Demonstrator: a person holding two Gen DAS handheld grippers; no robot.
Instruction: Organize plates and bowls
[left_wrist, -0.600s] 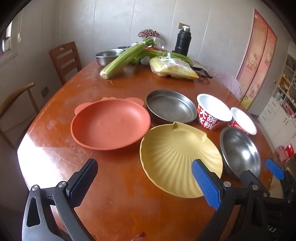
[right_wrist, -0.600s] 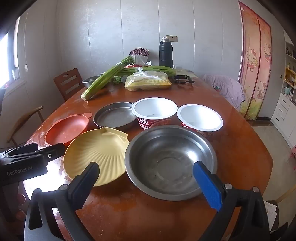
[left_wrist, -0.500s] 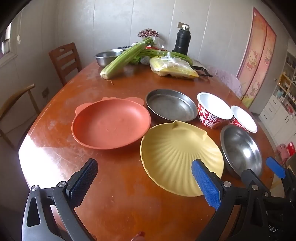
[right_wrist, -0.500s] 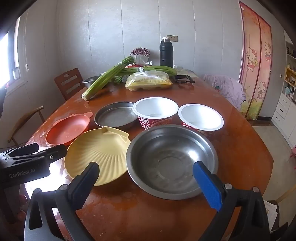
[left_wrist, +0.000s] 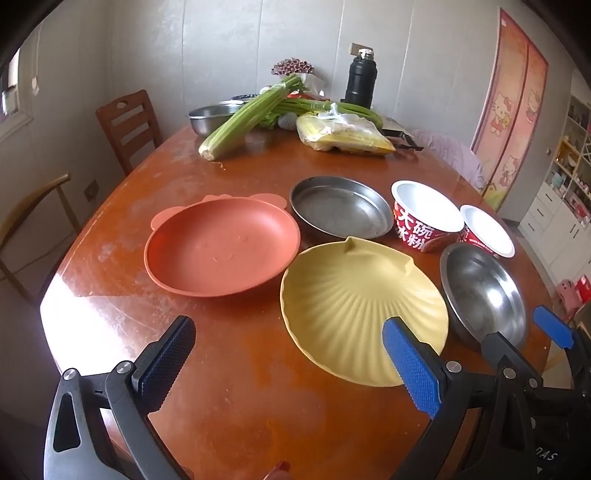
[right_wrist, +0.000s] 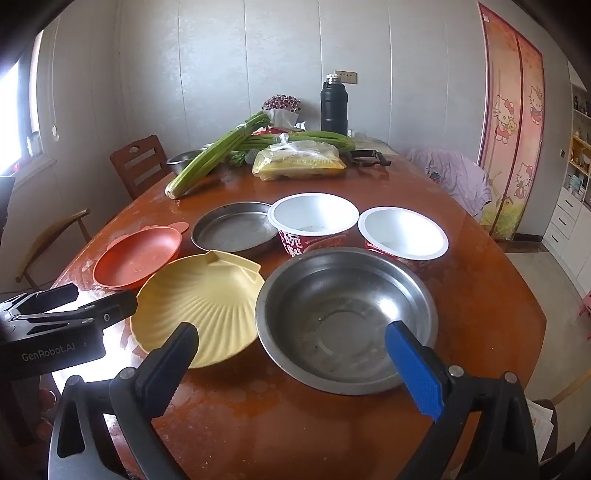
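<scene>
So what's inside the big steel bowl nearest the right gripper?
The big steel bowl holds no dish or food: only its bare, scuffed bottom with a few dark specks. The near inner wall is partly hidden behind the right gripper's blue pad.

Your left claw (left_wrist: 290, 363) is wide open with nothing in it, hanging over the near edge of the desk (left_wrist: 229, 398). Past it you've got the orange plate (left_wrist: 221, 251) beside the yellow shell plate (left_wrist: 354, 306). The steel pan (left_wrist: 340, 212), two red noodle bowls (left_wrist: 424, 218) and the steel bowl (left_wrist: 484, 295) sit further right.
</scene>
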